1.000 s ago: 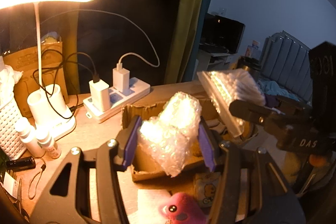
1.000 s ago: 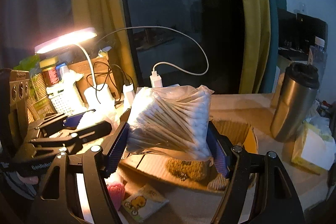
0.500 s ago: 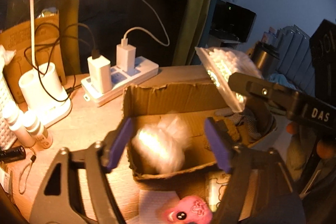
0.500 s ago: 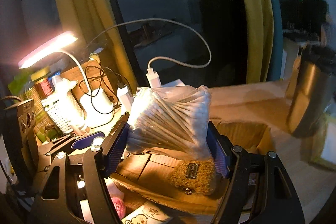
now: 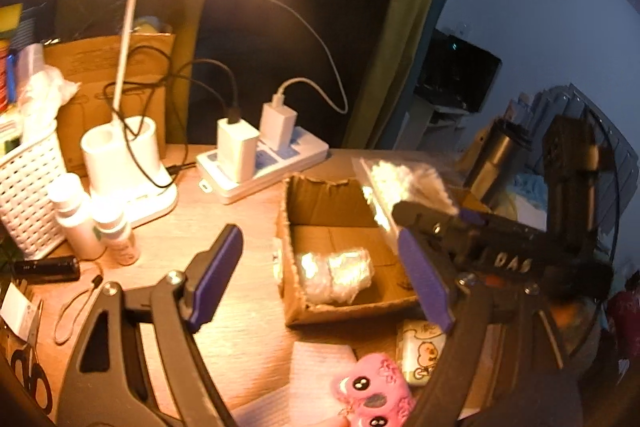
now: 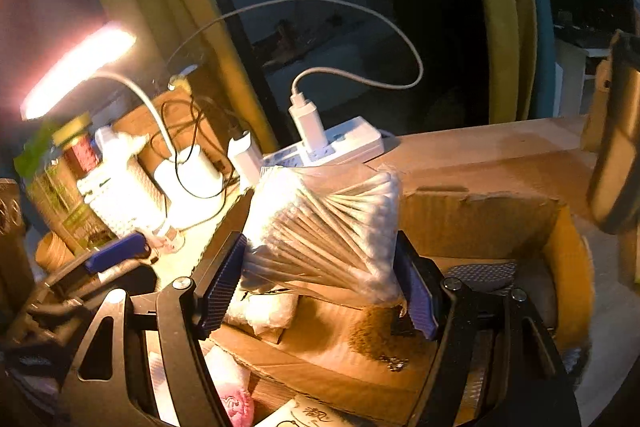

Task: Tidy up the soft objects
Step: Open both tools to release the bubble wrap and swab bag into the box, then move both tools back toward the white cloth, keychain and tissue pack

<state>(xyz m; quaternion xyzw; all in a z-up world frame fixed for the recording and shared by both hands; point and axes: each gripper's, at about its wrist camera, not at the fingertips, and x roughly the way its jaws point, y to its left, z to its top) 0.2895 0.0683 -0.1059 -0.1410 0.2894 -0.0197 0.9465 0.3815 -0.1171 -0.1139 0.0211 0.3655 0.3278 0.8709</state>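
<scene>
1. The left hand-held gripper (image 5: 320, 275), clamped a second ago on the crumpled wad of clear bubble wrap (image 5: 338, 273), now stands with its jaws wide apart and empty.
2. The wad has dropped and lies on the floor of the open brown cardboard box (image 5: 320, 195), by its near wall.
3. The right hand-held gripper (image 6: 320, 283), gripping the clear bag of cotton swabs (image 6: 324, 227), has moved lower over the box.

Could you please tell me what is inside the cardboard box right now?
A bubble wrap bundle lies on the floor of the cardboard box. A brown scrubby pad lies there too. The right gripper, holding the cotton swab bag, hides the rest.
</scene>
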